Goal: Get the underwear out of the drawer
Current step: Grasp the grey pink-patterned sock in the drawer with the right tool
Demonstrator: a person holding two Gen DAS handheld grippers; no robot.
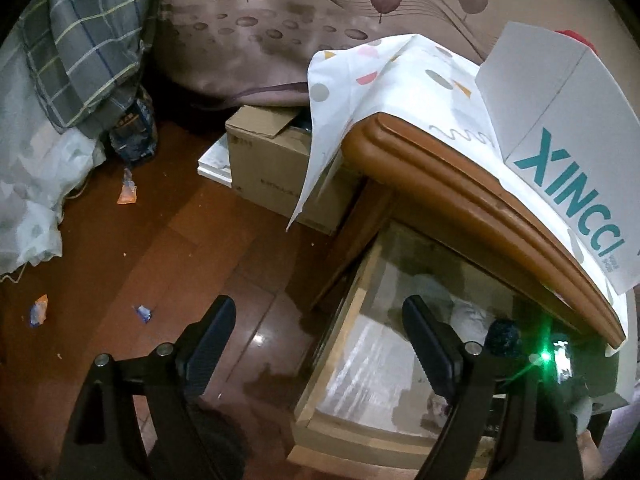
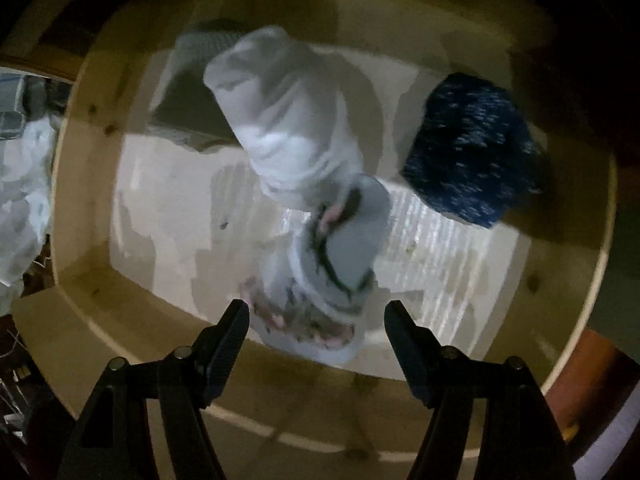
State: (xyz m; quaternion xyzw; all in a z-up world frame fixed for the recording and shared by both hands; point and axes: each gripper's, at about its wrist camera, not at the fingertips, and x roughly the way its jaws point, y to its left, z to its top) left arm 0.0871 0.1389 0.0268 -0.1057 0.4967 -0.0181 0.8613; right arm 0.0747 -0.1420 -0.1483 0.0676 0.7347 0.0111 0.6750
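Hanging directly over the open drawer [image 2: 80,184], the right gripper [image 2: 316,324] is spread and empty above the rolled underwear [image 2: 320,264], which lies near the drawer's front wall beside a white roll [image 2: 288,120] and a dark blue bundle [image 2: 472,148]. Expect light, soft, compressible cloth; pinch across the thick rolled middle. The left gripper [image 1: 320,320] is spread, holding nothing.

Drawer [image 2: 80,184]: pale wood, white liner. Contents: white rolled garment [image 2: 288,120]; grey piece with pink and dark print [image 2: 340,264]; navy bundle flecked white [image 2: 472,148]. Cloth [image 1: 384,80]: white, pastel spots. Box [image 1: 568,120]: white, teal lettering. Floor [image 1: 140,240]: reddish-brown.
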